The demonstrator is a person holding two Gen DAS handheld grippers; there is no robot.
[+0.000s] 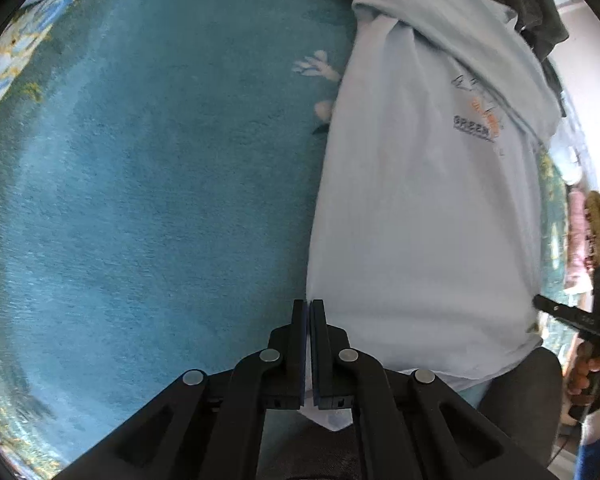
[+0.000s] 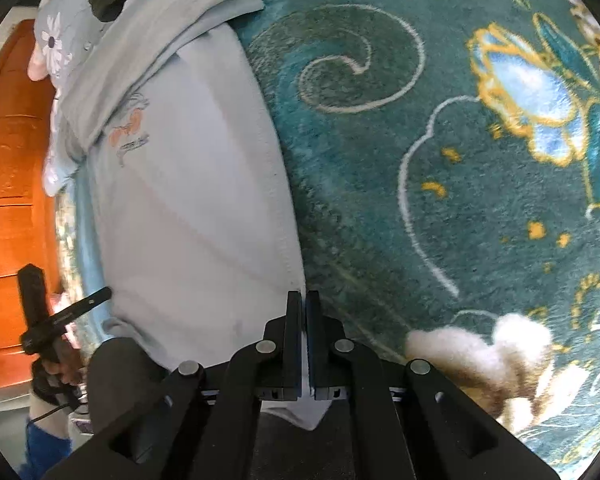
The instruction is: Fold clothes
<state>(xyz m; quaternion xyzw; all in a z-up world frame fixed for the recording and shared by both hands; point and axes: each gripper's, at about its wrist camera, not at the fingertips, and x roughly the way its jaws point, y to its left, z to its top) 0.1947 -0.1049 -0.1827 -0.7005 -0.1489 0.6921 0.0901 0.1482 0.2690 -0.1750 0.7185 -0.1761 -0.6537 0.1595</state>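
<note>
Teal floral blanket (image 2: pixel 440 200) underlies a pale T-shirt (image 1: pixel 420 220) whose hem corners both the left gripper (image 1: pixel 309 312) and right gripper (image 2: pixel 303 304) pinch closed; uneven lifting could skew the fold

T-shirt (image 1: pixel 420 208) chest print: "GREEN" (rest blurred, unreadable).

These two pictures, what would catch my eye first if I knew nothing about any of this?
Probably the pale blue T-shirt with a small chest print, stretched over a teal floral blanket. Next, the black grippers: the left gripper and right gripper each pinch a bottom corner of the shirt. An orange wooden door glows at the right view's left edge.
</note>
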